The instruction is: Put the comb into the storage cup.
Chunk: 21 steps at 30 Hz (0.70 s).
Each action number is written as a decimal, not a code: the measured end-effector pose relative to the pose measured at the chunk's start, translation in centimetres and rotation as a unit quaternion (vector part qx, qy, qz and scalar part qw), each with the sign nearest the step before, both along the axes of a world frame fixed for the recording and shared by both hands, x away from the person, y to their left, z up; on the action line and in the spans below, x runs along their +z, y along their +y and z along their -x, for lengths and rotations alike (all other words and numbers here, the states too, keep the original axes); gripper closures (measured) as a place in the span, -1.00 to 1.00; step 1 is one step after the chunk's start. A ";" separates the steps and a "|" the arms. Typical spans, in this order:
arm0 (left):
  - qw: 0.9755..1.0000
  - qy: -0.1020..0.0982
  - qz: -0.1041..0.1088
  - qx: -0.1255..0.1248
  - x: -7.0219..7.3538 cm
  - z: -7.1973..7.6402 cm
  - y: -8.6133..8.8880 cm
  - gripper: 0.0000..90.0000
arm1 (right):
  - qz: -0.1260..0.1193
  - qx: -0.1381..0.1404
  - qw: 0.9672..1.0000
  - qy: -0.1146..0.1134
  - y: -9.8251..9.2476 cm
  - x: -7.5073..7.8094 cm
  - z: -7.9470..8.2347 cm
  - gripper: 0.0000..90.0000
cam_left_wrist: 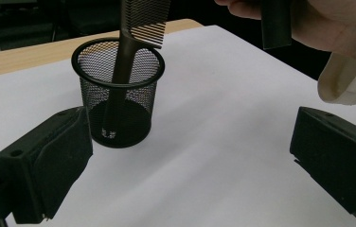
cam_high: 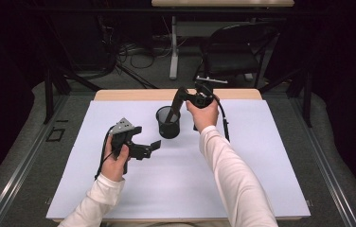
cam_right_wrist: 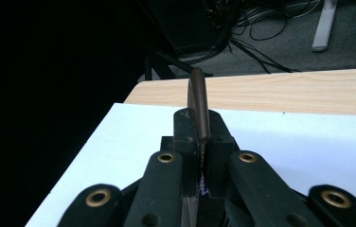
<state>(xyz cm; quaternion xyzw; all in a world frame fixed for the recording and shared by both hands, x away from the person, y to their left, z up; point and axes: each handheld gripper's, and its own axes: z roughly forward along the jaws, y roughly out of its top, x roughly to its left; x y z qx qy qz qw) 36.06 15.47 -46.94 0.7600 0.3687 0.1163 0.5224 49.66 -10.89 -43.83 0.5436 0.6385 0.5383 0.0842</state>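
We see a person at a worktop (cam_high: 119, 189) covered by a white sheet, holding a hand-held gripper in each hand. The right hand-held gripper (cam_high: 182, 97) is clamped on the toothed end of a dark brown plastic comb (cam_left_wrist: 129, 56), and the comb's handle reaches down into a black round wire-mesh cup (cam_left_wrist: 118, 94) standing upright near the middle of the sheet; its tip looks at or close to the cup's floor, though we cannot tell whether it touches. The left hand-held gripper (cam_high: 143, 149) rests with its jaws well apart, holding nothing, just beside the cup on the person's left. We judge the comb to be light, thin and stiff with a little flex, its smooth plastic apt to slip or pivot in a pinch; gripping across the flat toothed part, as now, seems the steadiest hold, since the teeth give the pads some bite. The mesh cup looks light as well and could tip or slide if the comb levers against its rim. There is broad bare sheet on every side of the cup, the wooden far edge of the worktop lies well behind it, and the space above is free for lifting straight up
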 end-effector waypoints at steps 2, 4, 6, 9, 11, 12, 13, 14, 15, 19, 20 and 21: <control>1.000 0.000 -0.001 0.000 0.0 0.0 0.0 -0.99 | -0.001 -0.002 1.000 0.000 -0.1 -0.1 0.0 0.92; 1.000 0.000 -0.001 -0.001 0.0 0.0 0.0 -0.99 | -0.001 -0.003 1.000 0.001 -0.3 -0.1 -0.1 0.92; 1.000 0.000 -0.002 -0.001 0.0 0.0 0.0 -0.99 | -0.005 -0.004 1.000 0.004 -0.5 -0.2 -0.1 0.92; 1.000 0.000 -0.001 -0.001 0.0 0.0 0.0 -0.99 | -0.004 -0.007 1.000 0.006 -0.8 -0.4 -0.1 0.92; 1.000 0.000 -0.002 -0.002 0.0 0.0 0.0 -0.99 | -0.008 -0.010 1.000 0.008 -1.0 -0.5 -0.2 0.92; 1.000 0.001 -0.002 -0.001 -0.1 0.0 0.0 -0.99 | -0.009 -0.011 1.000 0.009 -1.1 -0.6 -0.2 0.92; 1.000 0.001 -0.002 -0.002 -0.1 0.0 0.0 -0.99 | -0.009 -0.012 1.000 0.009 -1.2 -0.6 -0.2 0.92; 1.000 0.001 -0.002 -0.002 -0.1 0.0 0.0 -0.99 | -0.010 -0.013 1.000 0.011 -1.3 -0.7 -0.3 0.92; 1.000 0.001 -0.002 -0.002 -0.1 0.0 0.0 -0.99 | -0.011 -0.015 1.000 0.012 -1.4 -0.7 -0.3 0.92; 1.000 0.001 -0.002 -0.002 -0.1 0.0 0.0 -0.99 | -0.014 -0.016 1.000 0.017 -1.6 -0.8 -0.4 0.92; 1.000 0.001 -0.002 -0.002 -0.1 0.0 0.0 -0.99 | -0.014 -0.016 1.000 0.017 -1.7 -0.8 -0.4 0.92; 1.000 0.001 -0.002 -0.002 -0.1 0.0 0.0 -0.99 | -0.015 -0.017 1.000 0.018 -1.7 -0.8 -0.4 0.92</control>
